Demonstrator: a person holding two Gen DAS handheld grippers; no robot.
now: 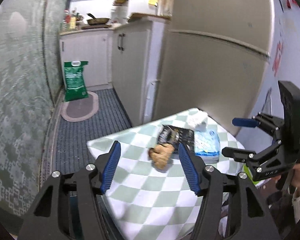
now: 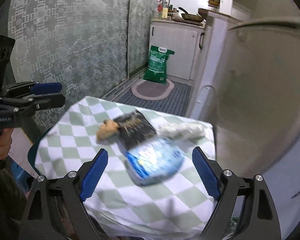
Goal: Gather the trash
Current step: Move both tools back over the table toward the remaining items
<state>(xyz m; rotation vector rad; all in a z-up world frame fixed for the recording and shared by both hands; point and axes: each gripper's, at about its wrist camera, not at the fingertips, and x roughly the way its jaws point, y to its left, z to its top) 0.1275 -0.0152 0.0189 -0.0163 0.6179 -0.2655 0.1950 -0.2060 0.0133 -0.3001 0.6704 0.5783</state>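
- Four pieces of trash lie on the table, which has a green and white checked cloth: a brown crumpled paper, a black wrapper, a blue and white packet and a white crumpled wad
- On the table, the brown paper touches the black wrapper's near corner; the blue packet lies just beside the wrapper, and the white wad sits at the table's far edge by the fridge
- The left gripper hangs over the table with its jaws released and nothing in them; the brown paper shows between the two blue pads
- The right gripper is also spread wide and empty above the table, the blue packet lying below its gap
- Beyond the table a green bag stands on the floor by an oval mat
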